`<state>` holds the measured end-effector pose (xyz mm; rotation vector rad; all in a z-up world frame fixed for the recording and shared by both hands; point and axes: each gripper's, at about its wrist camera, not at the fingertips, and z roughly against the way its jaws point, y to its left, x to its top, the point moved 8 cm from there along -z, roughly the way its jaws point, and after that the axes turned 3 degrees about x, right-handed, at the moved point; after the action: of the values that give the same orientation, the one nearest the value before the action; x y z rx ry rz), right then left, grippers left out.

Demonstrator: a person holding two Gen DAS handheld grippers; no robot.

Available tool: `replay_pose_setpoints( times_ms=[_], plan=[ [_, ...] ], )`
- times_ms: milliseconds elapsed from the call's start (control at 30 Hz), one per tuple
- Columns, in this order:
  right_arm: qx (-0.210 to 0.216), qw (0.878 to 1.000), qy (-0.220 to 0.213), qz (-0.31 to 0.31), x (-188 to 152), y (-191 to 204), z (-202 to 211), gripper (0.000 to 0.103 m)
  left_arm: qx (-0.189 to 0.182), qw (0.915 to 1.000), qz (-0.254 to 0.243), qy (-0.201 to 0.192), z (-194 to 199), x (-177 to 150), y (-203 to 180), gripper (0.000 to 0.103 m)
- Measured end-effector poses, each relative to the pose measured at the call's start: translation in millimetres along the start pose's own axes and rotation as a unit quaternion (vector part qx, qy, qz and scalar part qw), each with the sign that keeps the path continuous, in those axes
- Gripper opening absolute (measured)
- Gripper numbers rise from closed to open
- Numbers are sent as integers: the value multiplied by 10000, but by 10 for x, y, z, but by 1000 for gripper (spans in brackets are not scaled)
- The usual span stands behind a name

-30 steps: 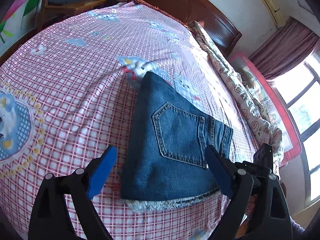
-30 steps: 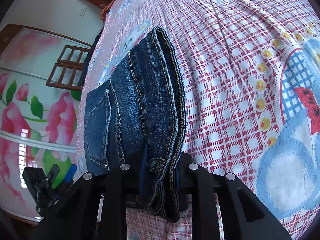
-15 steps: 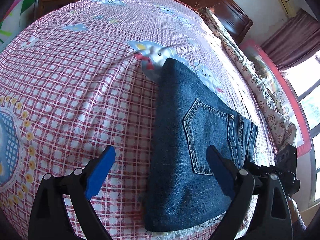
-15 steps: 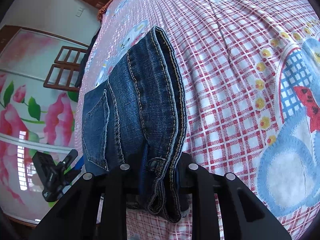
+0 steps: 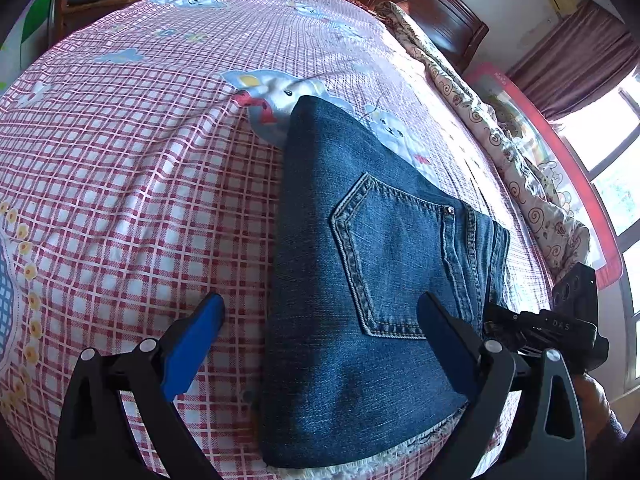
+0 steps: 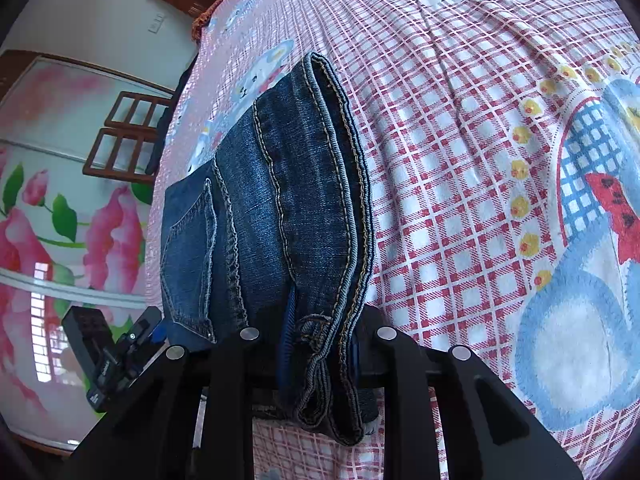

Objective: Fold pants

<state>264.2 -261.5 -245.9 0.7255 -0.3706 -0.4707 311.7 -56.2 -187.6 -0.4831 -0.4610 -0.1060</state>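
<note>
Here the pants (image 5: 360, 280), dark blue denim folded into a thick packet, lie on the bed (image 5: 140, 152), on a pink-and-white checked sheet with cartoon prints. In the left wrist view the packet's long axis runs from the lower edge of the picture up and slightly left; the narrow far end rests on a printed cartoon figure, and the wide near end shows a frayed pale hem at the bottom. A back pocket faces up, its point aimed toward the far end.

The left tool (image 5: 320, 344) is spread wide. Its left blue pad (image 5: 192, 352) sits over the bare sheet just beside the packet's left edge, while the right pad is over the denim near the pocket's lower corner. So the left edge of the packet lies between the fingers, but neither pad presses on it. Whether the pads touch the sheet or the cloth cannot be told.

The right tool (image 6: 316, 344) is nearly pressed together and pinches the stacked waistband layers at the packet's near corner. In its own view the seamed edges run straight away from the fingers, up and a little left, and the pinched bundle droops below the fingers toward the camera. The left tool (image 6: 120, 356) shows at the lower left of this view, close to the packet's pocket side. A floral wall panel (image 6: 60, 240) stands behind it.
</note>
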Motion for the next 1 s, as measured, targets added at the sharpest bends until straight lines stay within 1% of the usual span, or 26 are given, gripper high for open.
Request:
replay_pose_setpoints(
  times_ms=[67,133,200,233,300,367,400,433,467,500,533,567,600,633,667,733,800,1000],
  plan=[
    [4,10000,-2,3,3,3,2,20,-163,9998,-36,66,-22,-29,-78,96],
    [15,10000,-3,-9,4,6,4,20,-458,9988,-8,185,-68,-65,-168,96],
    [29,10000,-5,-18,2,-3,-8,20,-447,9988,-55,192,-102,-71,-188,97],
    [38,10000,-3,-23,2,-11,-14,20,-550,9983,-28,212,-113,-69,-189,99],
    [70,10000,2,-49,3,-24,-18,20,-934,9950,241,248,-113,-36,-157,99],
    [106,9999,12,-56,3,-37,-16,20,-1434,9872,617,336,-93,3,-102,99],
    [116,9999,16,-55,1,-39,-13,20,-1570,9843,684,415,-94,18,-94,99],
    [129,9999,16,-55,3,-40,-8,20,-1629,9832,648,510,-97,15,-109,91],
    [113,9999,25,-19,4,-32,-2,20,-1548,9844,567,611,-116,6,-112,76],
    [73,9999,40,61,4,-6,5,21,-1364,9873,438,684,-139,-12,-108,67],
    [9,9999,49,135,6,11,14,21,-1139,9902,310,748,-158,-30,-77,43],
    [-50,9998,52,195,8,32,29,21,-1044,9907,319,806,-175,-33,-28,29],
    [-102,9996,53,264,7,52,44,21,-1206,9875,530,860,-179,-14,13,27],
    [-161,9992,49,353,7,74,62,20,-1287,9850,713,903,-180,-11,39,24],
    [-221,9988,33,431,5,101,86,20,-1257,9851,754,902,-175,-13,32,22],
    [-347,9973,-23,648,7,171,152,19,-1125,9889,625,737,-118,2,-34,18],
    [-478,9944,-62,941,11,268,217,19,-1033,9916,531,576,-44,38,-104,16],
    [-390,9887,-229,1432,51,595,428,18,-1063,9924,579,238,188,191,-137,15]
  ],
)
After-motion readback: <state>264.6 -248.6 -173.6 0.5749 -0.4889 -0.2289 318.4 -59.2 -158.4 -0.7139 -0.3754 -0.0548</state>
